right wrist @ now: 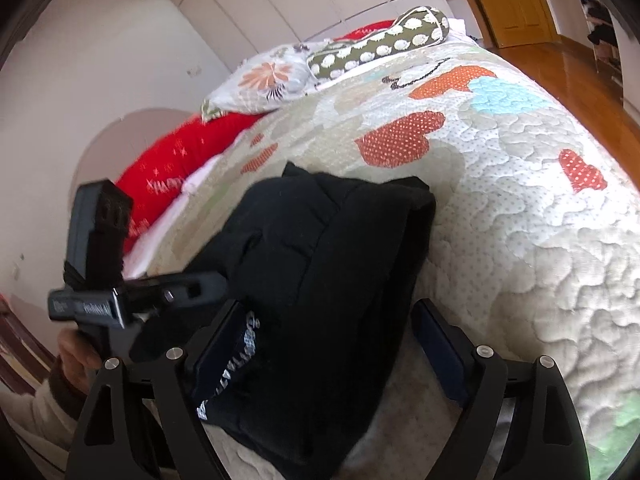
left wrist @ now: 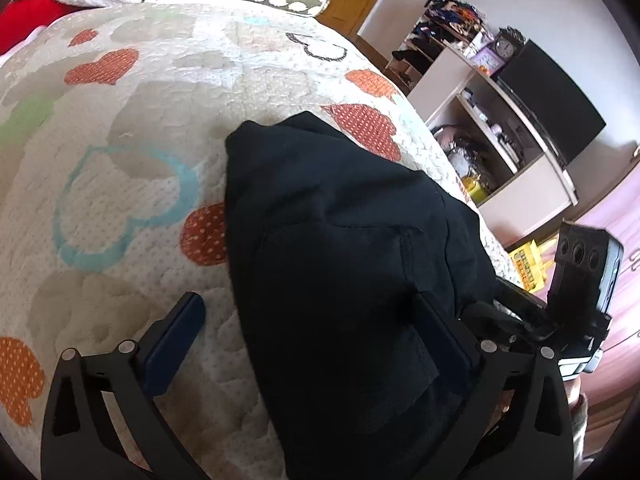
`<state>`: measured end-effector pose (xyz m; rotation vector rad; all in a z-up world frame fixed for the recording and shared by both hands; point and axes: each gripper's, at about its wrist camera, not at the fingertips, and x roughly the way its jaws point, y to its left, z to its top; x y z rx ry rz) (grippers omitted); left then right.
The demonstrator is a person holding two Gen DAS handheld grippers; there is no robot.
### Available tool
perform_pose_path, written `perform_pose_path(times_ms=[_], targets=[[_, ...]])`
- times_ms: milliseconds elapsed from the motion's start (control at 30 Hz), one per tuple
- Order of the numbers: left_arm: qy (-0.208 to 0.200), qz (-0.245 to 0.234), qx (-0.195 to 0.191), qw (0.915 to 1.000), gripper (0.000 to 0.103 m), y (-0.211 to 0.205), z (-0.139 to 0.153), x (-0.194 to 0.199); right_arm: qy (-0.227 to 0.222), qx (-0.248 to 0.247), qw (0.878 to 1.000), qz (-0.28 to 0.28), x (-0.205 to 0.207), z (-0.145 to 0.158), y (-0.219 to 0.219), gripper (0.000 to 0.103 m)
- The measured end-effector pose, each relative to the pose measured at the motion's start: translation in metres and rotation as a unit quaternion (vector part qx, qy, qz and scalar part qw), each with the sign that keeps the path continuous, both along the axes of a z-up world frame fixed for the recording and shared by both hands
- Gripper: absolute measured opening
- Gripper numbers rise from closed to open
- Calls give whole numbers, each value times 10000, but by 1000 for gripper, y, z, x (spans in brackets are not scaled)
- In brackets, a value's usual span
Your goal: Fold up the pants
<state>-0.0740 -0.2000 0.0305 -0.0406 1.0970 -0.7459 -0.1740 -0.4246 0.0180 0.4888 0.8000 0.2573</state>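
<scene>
The black pants [left wrist: 340, 248] lie bunched in a folded bundle on the quilted bedspread [left wrist: 120, 200]. My left gripper [left wrist: 312, 324] is open, its jaws wide apart, with the pants' near end between them; the right finger [left wrist: 436, 332] rests against the cloth. In the right wrist view the pants [right wrist: 320, 248] show a white-lettered waistband label [right wrist: 236, 364] near the left finger. My right gripper [right wrist: 324, 344] is open around the bundle's near end. Each view shows the other gripper beside the pants: the right one [left wrist: 576, 292], the left one [right wrist: 120, 292].
The bed carries a heart-patterned quilt [right wrist: 500, 200], a spotted bolster [right wrist: 376, 44], a floral pillow [right wrist: 264, 76] and a red blanket [right wrist: 176, 168]. A shelf unit [left wrist: 480, 120] with a dark screen [left wrist: 552, 100] stands beside the bed. A wooden door [right wrist: 512, 0] and wood floor lie beyond.
</scene>
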Motion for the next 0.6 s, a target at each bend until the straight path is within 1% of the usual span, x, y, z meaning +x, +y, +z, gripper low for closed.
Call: perform_pose_path(times_ms=[67, 133, 167, 200, 233, 267, 333, 400, 433, 467, 500, 600], targets=[[-19, -66, 59, 10000, 103, -4, 0, 0, -124, 153, 9997, 108, 3, 1, 3, 82], [-38, -106, 70, 9999, 103, -6, 0, 0, -97, 1, 9999, 102, 5, 0, 8, 71], [-57, -123, 63, 9999, 102, -6, 1, -1, -85, -82, 9999, 69, 5, 1, 10, 67], [-87, -150, 32, 9998, 93, -6, 2, -2, -97, -27, 9999, 41, 4, 2, 10, 56], [-102, -203, -29, 9997, 85, -7, 2, -3, -123, 170, 9998, -6, 3, 4, 6, 46], [-119, -248, -72, 9996, 77, -7, 4, -6, -163, 297, 9994, -4, 3, 6, 5, 44], [-253, -255, -52, 9993, 67, -8, 10, -9, -298, 388, 9988, 71, 1, 13, 5, 38], [-342, -264, -55, 9991, 52, -6, 17, -12, -382, 416, 9983, 136, 1, 22, 7, 38], [-389, -265, -50, 9989, 48, -5, 20, -13, -411, 401, 9982, 169, 2, 27, 9, 37], [-464, -271, -37, 9986, 41, -5, 25, -15, -454, 349, 9981, 209, 4, 33, 13, 37], [-520, -275, -23, 9983, 38, -3, 30, -16, -503, 327, 9979, 248, 6, 39, 16, 35], [-728, -173, 40, 9972, 37, 3, 39, -14, -599, 228, 9972, 388, 16, 54, 29, 33]])
